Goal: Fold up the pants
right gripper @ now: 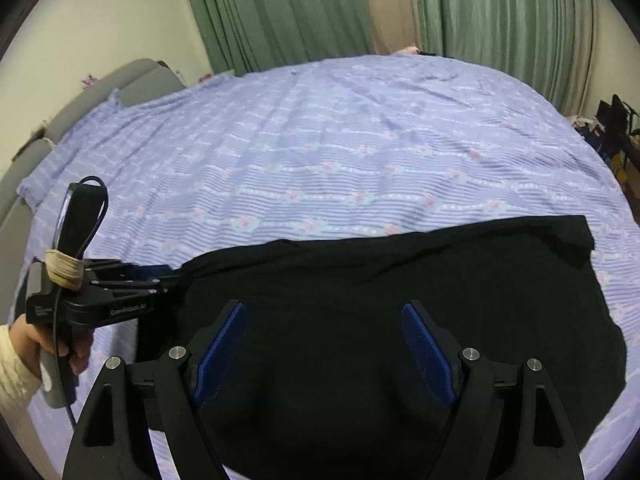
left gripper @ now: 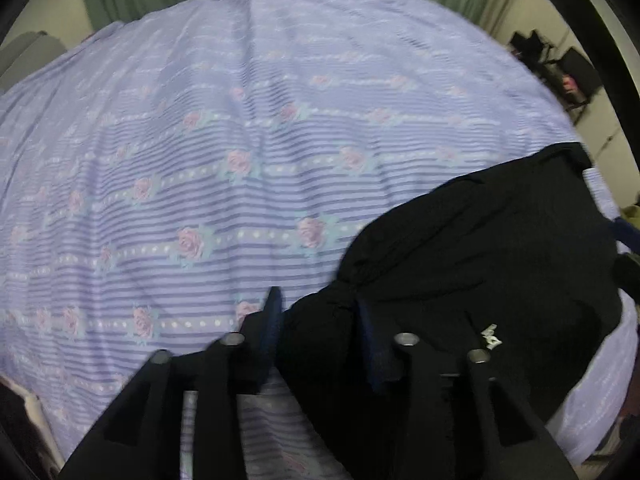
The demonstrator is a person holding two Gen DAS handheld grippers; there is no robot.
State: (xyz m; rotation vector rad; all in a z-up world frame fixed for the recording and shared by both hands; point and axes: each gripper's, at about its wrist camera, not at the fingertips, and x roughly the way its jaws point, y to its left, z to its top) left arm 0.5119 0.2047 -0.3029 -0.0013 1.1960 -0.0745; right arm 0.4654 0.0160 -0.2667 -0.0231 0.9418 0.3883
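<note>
Left gripper (left gripper: 316, 304) clenched the pants' (right gripper: 360, 320) left edge on the bed (right gripper: 320, 140); right gripper (right gripper: 322, 320) hovered released above. Mid-fold, seemingly; next, grip the near edge.

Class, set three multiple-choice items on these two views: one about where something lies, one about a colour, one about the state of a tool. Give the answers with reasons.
1. Where do the pants lie?
A. on the floor
B. on the bedsheet
C. on a chair

2. What colour are the curtains?
A. green
B. red
C. white

3. How do the right tongs stand?
A. shut on the cloth
B. open above the cloth
C. out of view

Answers:
1 B, the black cloth is spread on the lilac rose-patterned sheet.
2 A, green folds hang behind the bed.
3 B, their blue pads stand wide apart with nothing between them, while the left tongs pinch a bunched edge of the pants.
</note>
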